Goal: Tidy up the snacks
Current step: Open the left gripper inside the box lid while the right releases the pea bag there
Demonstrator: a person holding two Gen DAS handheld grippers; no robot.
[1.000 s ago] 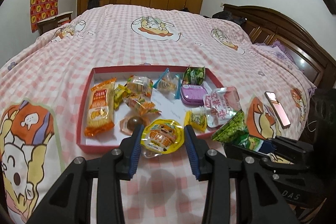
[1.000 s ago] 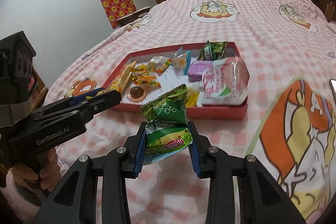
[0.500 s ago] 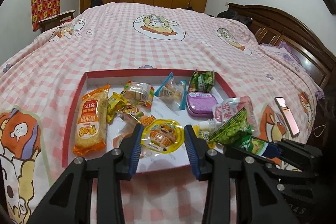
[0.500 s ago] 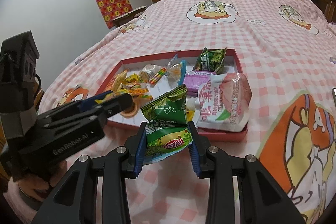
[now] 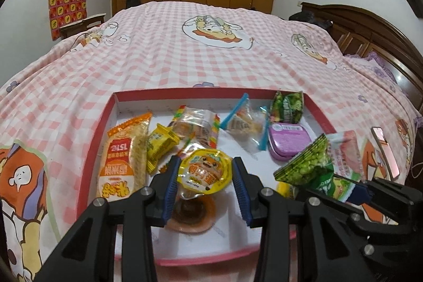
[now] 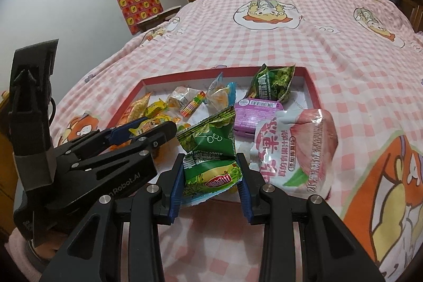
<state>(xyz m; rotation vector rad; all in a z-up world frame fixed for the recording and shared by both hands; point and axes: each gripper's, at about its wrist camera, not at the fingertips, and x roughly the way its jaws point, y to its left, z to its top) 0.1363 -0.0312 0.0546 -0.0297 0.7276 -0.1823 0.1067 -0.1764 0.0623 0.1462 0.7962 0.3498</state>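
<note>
Left gripper [image 5: 205,183] clamps a yellow jelly cup [image 5: 203,172] over the red tray [image 5: 99,128], right gripper [image 6: 210,180] seemingly pinching a green pea packet [image 6: 211,163]

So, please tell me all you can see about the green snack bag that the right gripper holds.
The green snack bag is a glossy, crinkled plastic pouch, sealed and puffy, printed with green peas, a yellow band and a red logo. The right gripper is shut on its lower half, one blue pad at each side, and its serrated top stands free. It hangs above the near edge of the red tray, beside the pink peach pouch.
</note>
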